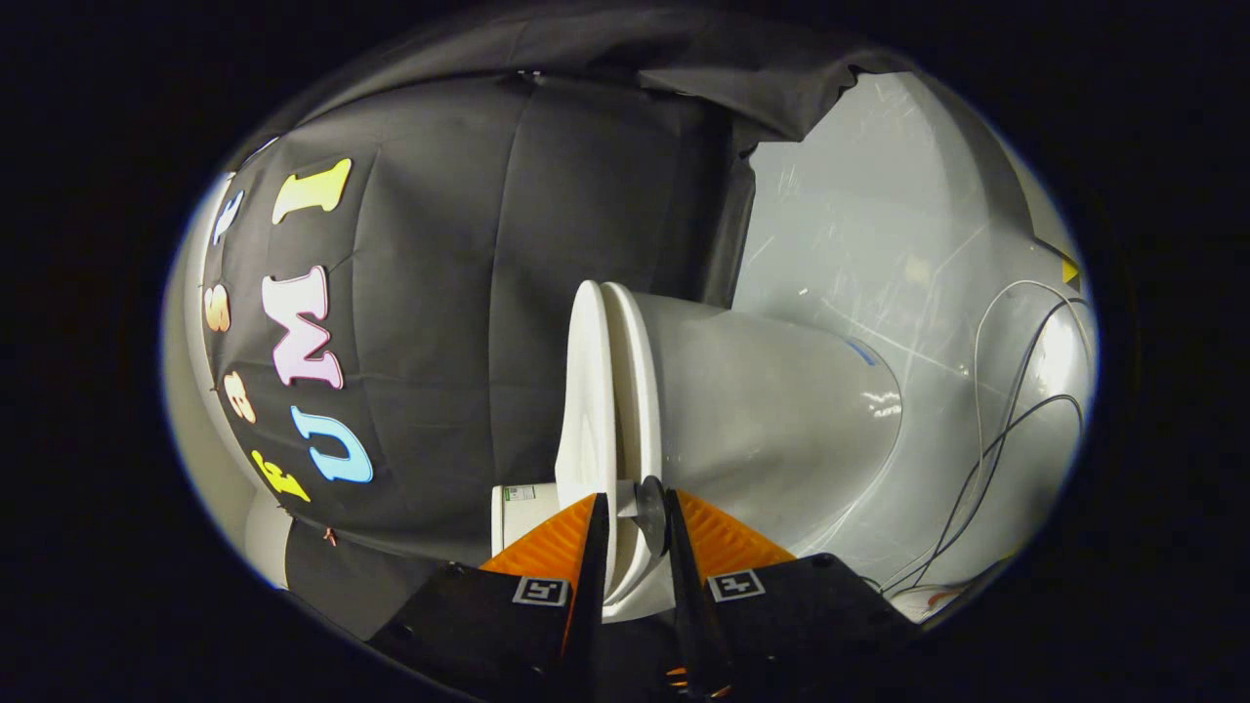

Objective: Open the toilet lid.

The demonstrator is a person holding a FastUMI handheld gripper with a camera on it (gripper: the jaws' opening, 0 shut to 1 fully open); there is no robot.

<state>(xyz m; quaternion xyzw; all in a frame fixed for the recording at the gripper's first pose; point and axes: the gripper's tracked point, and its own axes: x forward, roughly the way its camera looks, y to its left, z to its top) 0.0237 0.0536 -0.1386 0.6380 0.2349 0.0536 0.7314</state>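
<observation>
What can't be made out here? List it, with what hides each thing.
- Grip on the toilet lid: the hand-held gripper has a finger on each side of the lid and seat edge, but whether both press on it cannot be told.
- Toilet bowl opening: turned away, covered by lid and seat.
- Lid hinge: hidden behind the gripper's fingers.
- Label on the white box past the fingers: too small.
- Cables on the floor: their ends run out of sight.

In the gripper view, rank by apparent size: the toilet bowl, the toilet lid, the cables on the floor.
1. toilet bowl
2. toilet lid, seen edge-on with its rim between the fingers of the gripper
3. cables: thin, though long
</observation>
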